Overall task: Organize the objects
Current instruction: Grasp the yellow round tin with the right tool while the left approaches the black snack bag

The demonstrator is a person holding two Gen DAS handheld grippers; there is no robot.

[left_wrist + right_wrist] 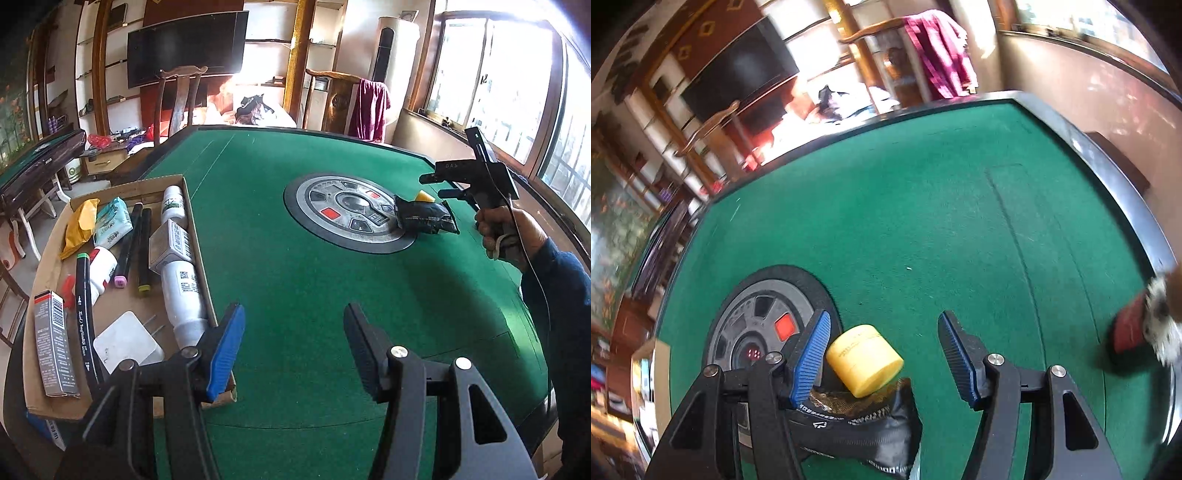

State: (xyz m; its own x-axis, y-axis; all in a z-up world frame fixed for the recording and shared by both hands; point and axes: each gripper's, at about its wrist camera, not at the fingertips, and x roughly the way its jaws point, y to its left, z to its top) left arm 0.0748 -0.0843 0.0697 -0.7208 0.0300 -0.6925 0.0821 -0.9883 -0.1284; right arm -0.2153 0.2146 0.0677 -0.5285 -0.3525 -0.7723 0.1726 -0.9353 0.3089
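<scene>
A cardboard tray (55, 236) lies at the left of the green table (295, 258), filled with markers, white bottles (186, 291), small boxes and packets. A black snack pouch (424, 219) lies on the round centre panel's (347, 214) right edge, with a yellow cylinder (424, 196) behind it. My left gripper (293, 343) is open and empty, beside the tray's near right corner. My right gripper (439, 186) hovers above the pouch; in the right wrist view it (882, 354) is open, over the yellow cylinder (866, 360) and the pouch (857, 432).
A red object with a white furry thing (1137, 332) sits at the table's right edge. Wooden chairs (181, 99) stand behind the table's far edge, one draped with a maroon cloth (369, 107). Windows are at right.
</scene>
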